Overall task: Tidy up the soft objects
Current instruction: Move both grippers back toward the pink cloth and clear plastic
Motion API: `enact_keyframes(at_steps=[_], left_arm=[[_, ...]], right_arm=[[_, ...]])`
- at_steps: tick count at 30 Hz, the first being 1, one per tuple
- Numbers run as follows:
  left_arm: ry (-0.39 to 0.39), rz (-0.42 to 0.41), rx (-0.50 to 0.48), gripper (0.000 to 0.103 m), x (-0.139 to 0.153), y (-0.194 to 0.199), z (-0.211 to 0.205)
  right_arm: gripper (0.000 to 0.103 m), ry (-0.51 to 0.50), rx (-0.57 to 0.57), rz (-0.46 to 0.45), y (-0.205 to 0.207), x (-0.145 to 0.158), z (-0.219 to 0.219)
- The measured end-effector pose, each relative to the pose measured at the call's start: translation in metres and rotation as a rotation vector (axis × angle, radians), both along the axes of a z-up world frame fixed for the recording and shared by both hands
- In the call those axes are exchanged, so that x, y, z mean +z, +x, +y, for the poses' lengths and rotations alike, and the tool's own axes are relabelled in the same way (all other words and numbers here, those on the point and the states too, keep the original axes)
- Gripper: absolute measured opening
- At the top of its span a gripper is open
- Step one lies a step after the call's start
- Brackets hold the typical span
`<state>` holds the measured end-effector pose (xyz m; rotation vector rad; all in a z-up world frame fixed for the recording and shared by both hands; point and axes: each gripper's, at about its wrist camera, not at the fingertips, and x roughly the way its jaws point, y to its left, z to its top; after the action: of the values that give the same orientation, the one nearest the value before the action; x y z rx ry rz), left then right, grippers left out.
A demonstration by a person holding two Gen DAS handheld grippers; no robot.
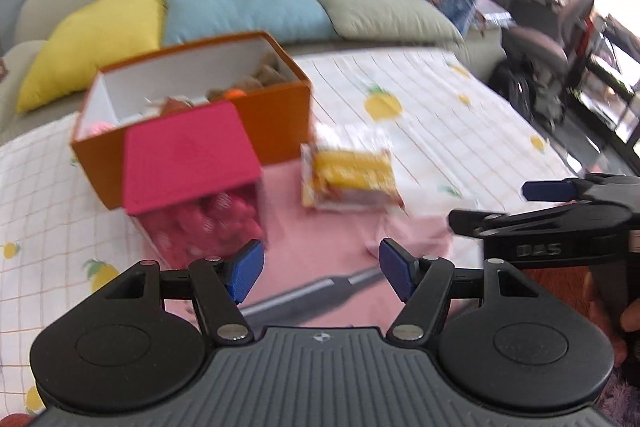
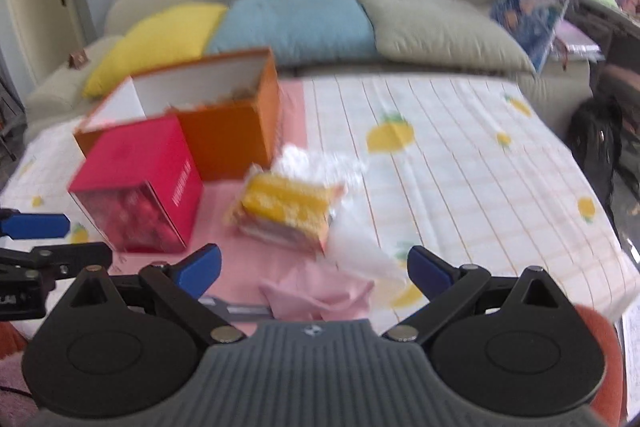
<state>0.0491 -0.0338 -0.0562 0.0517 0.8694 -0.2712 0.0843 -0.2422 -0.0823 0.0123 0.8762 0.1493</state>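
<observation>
Your two hand-held grippers, left (image 1: pixel 321 270) and right (image 2: pixel 315 268), stand open and empty; the yellow packet (image 2: pixel 286 213) beside the orange box (image 2: pixel 230 131) looks light, soft and slippery, so pinch its thick middle.

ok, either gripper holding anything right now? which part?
Nothing held. Left gripper and right gripper are both open and empty above the pink cloth.

Bright daylight, seemingly motion-blurred fisheye
</observation>
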Motion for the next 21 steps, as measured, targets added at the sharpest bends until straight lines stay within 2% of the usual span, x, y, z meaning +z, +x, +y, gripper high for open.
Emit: enact_keyframes(at_steps=[3,6,15,21], left_arm=[[-0.010,0.063,-0.022,0.078,-0.010,0.001,-0.006],[-0.036,0.113,-0.024,0.078,-0.019,0.002,-0.008],[-0.079,0.148,-0.022,0.078,-0.026,0.027,-0.019],[-0.094,0.169,-0.018,0.078,-0.031,0.041,-0.025]], right_arm=[[0.097,-0.010,-0.042,0.131,0.010,-0.023,-0.006],[0.097,0.028,-0.083,0.198,0.016,-0.034,-0.016],[0.096,0.096,-0.123,0.202,0.027,-0.039,-0.028],[0.085,0.123,-0.113,0.223,0.042,-0.051,-0.030]])
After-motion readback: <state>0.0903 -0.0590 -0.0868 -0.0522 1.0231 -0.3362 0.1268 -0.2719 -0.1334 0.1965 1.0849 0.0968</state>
